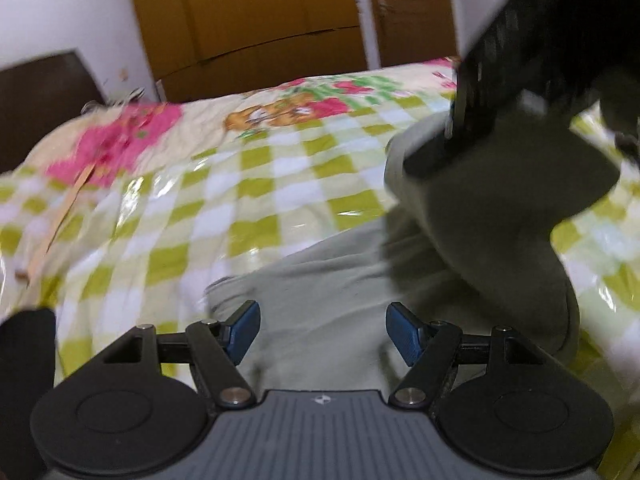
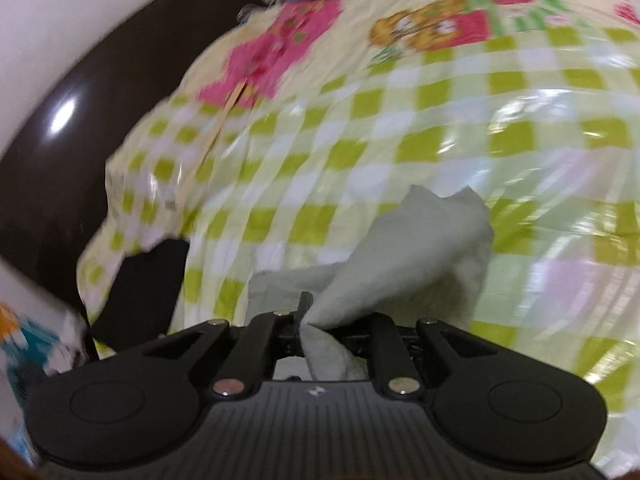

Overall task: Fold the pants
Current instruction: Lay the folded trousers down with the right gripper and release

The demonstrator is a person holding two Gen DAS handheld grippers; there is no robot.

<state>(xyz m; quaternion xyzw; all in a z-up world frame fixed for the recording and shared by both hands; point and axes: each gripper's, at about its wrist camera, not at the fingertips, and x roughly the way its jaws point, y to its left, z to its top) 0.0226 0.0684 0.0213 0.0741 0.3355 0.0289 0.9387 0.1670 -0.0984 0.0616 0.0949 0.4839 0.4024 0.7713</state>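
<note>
Pale grey-green pants lie on a bed with a green-and-white checked cover. My left gripper hovers just over the flat part of the pants, its blue pads wide apart with nothing between them. In the left wrist view my right gripper comes in from the upper right, lifting a fold of the pants off the bed. In the right wrist view my right gripper is shut on a bunched edge of the pants, which hang forward from its jaws.
A dark brown headboard borders the bed on the left, with a white wall behind. A wooden wardrobe stands beyond the bed's far edge. The cover is glossy and wrinkled, with pink and bear prints near the far side.
</note>
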